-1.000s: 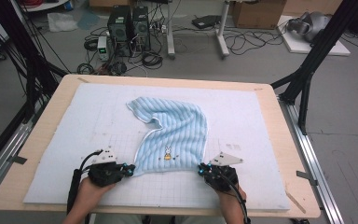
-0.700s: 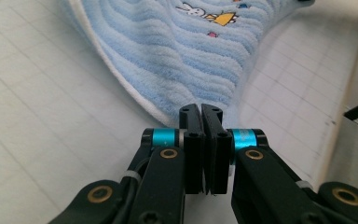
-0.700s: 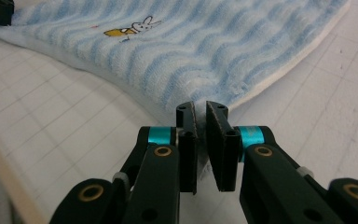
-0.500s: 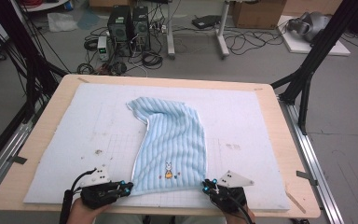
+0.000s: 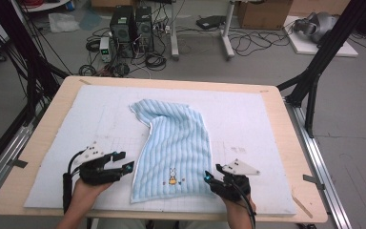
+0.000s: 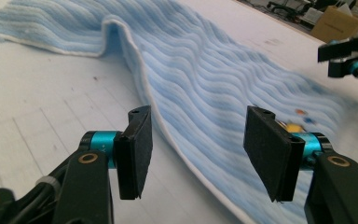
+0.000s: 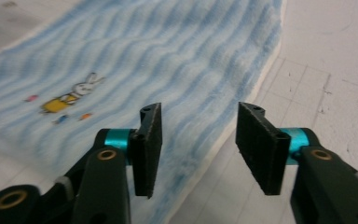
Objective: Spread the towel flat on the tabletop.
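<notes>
A light blue striped towel [image 5: 176,143] with a small rabbit motif [image 5: 172,175] lies stretched out on the white mat [image 5: 248,124], its near edge close to the mat's front. My left gripper [image 5: 124,161] hovers just left of the towel's near left corner. Its jaws have just been opening and stand apart, with the towel's white hem [image 6: 168,135] on the mat below them. My right gripper [image 5: 209,179] is at the near right corner. Its jaws have also just been opening, and the towel [image 7: 144,56] lies beneath them, not pinched. The right gripper [image 6: 349,56] shows far off in the left gripper view.
The mat covers most of a wooden table [image 5: 290,143]. Black frame posts [image 5: 314,76] stand at both sides. Computer cases [image 5: 131,24] and cables sit on the floor beyond the far edge.
Both grippers dragged the towel's near corners toward the front edge, straightening it. They have now opened, let go of the corners and drawn slightly up and away.
</notes>
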Motion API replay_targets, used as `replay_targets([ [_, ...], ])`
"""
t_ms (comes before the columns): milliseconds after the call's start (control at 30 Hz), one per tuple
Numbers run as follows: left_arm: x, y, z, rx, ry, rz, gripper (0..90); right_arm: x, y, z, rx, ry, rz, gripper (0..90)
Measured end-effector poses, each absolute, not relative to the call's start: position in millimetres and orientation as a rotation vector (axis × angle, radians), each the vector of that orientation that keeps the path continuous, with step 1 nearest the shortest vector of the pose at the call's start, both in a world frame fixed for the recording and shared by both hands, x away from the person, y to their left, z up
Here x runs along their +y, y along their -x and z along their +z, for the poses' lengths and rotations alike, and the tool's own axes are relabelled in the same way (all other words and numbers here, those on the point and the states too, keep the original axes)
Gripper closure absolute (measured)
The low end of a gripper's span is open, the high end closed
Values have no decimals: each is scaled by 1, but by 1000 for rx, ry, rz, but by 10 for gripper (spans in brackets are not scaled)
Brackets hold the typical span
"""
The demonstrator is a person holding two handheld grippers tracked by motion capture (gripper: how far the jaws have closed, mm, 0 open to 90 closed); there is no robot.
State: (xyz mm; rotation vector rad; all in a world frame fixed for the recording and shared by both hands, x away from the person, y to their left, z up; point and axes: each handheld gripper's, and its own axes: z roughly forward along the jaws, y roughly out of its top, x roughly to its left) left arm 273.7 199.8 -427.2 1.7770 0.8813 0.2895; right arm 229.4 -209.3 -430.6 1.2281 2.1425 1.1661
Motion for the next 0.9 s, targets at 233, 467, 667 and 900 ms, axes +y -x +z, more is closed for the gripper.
replay_targets([
  [233,184,-323,-439,997,-1755,218,492,-195,-260,-444,2169,-1289,1057,590],
  [467,156,-338,-446,1018,-1851,232,530,-187,-265,-448,2220,-1274,1020,739],
  [667,143,-338,-451,1023,-1985,291,866,-190,-265,-447,2265,-1253,1051,868],
  [900,161,-321,-449,1008,-1991,216,875,-194,-250,-449,2301,-1212,1108,869],
])
